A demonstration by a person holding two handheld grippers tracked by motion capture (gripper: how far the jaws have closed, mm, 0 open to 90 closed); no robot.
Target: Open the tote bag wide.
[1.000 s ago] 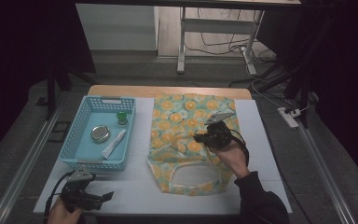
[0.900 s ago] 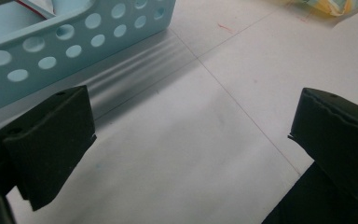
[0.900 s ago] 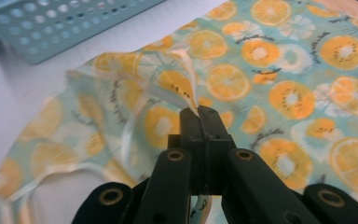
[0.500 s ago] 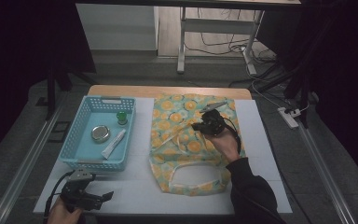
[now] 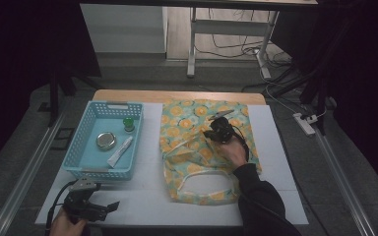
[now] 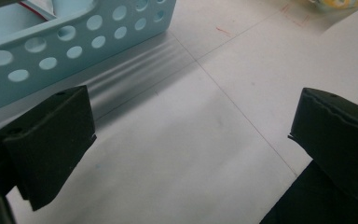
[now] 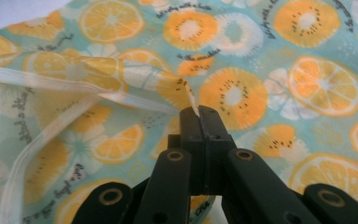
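A thin bag (image 5: 189, 115) printed with orange slices lies flat on the white table, its white-edged opening (image 5: 204, 178) toward me. My right gripper (image 5: 211, 132) is low over the bag's middle and shut on a pinched fold of its upper layer. In the right gripper view the jaws (image 7: 199, 112) meet with the fabric's white-trimmed edge caught at their tips, and the bag (image 7: 279, 60) spreads behind. My left gripper (image 5: 109, 206) rests at the table's near left corner, open with nothing in it; its pads (image 6: 51, 135) stand wide apart over bare table.
A light blue perforated basket (image 5: 86, 169) stands left of the bag, holding a green-capped bottle (image 5: 127, 124), a round tin (image 5: 106, 140) and a white tube (image 5: 120, 151). Its wall (image 6: 74, 37) is just beyond my left gripper. Dark floor surrounds the table.
My right gripper has moved left across the bag and lower, still pinching the fabric, which now folds over on the bag's left. The left gripper has stayed put.
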